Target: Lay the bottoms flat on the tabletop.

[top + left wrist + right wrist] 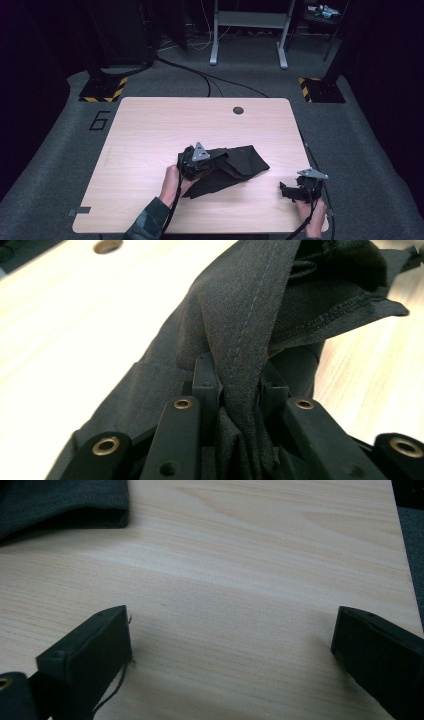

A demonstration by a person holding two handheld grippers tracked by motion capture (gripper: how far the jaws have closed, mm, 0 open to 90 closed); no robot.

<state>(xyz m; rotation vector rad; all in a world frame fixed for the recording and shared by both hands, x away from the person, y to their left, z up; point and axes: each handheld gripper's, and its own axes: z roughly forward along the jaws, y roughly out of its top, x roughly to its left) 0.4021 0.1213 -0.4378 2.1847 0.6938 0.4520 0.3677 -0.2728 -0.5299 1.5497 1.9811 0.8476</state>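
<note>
A crumpled black cloth (242,162) lies at the middle of the light wooden table (160,125), toward the front. My left gripper (215,162) is at the cloth's left side and is shut on a bunched fold of it. In the left gripper view the stitched fabric (250,305) rises out of the pinch between the jaws of that gripper (239,377). My right gripper (286,190) rests near the table's front right corner, apart from the cloth. It stands open (230,640) over bare wood, with a corner of the cloth (60,500) farther off.
A round cable hole (238,110) sits near the table's far edge. The table's right edge (400,540) runs close beside my right gripper. On the carpet behind stand a grey desk frame (250,30) and two yellow-and-black striped bases (102,90).
</note>
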